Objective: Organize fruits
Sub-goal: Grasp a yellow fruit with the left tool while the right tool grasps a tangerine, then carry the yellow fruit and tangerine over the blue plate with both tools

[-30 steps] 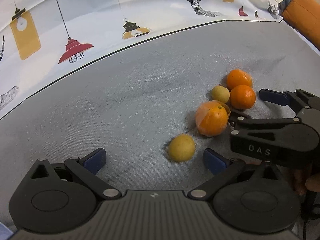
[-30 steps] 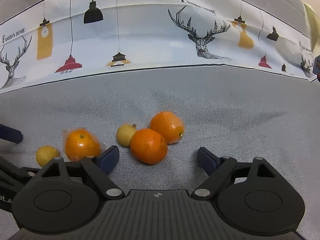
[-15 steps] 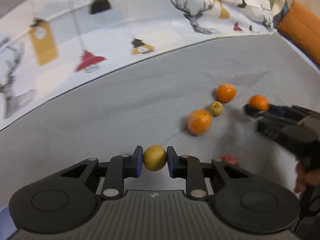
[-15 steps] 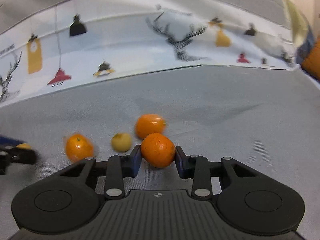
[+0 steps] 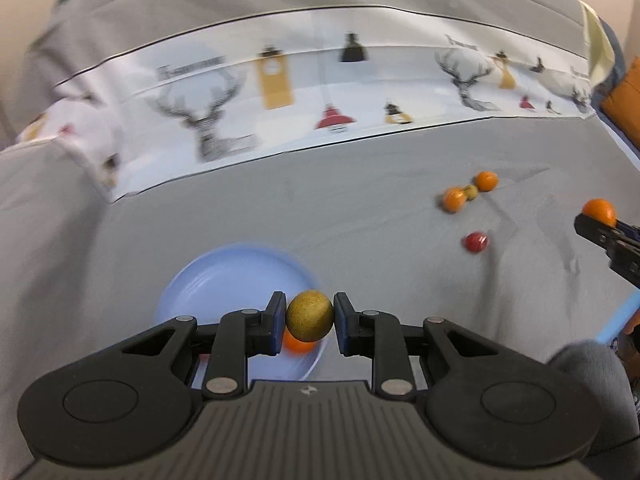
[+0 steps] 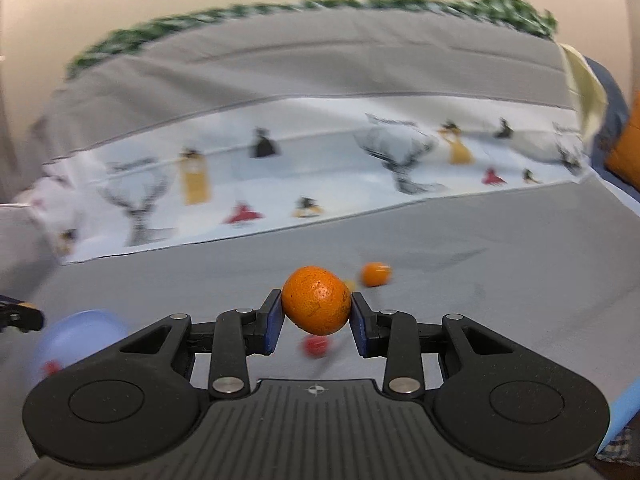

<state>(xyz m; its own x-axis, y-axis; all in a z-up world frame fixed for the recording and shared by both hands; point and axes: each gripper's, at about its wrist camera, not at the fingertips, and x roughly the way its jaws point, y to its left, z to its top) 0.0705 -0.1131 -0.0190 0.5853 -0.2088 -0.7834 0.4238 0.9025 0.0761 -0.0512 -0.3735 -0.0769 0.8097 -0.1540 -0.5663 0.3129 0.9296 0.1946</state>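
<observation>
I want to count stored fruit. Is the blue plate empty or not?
Not empty. The blue plate already holds an orange fruit, partly hidden behind the yellow fruit in the left hand-held gripper.

Grey bedspread with fruits, blue plate

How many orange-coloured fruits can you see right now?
4: one held in the right tool, two lying on the grey cloth, and one on the blue plate, half hidden behind the left tool's yellow fruit. More may be hidden.

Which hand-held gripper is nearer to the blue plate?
Left. The left hand-held gripper, holding a yellow fruit, hangs over the blue plate. The right hand-held gripper is far to the plate's right.
</observation>
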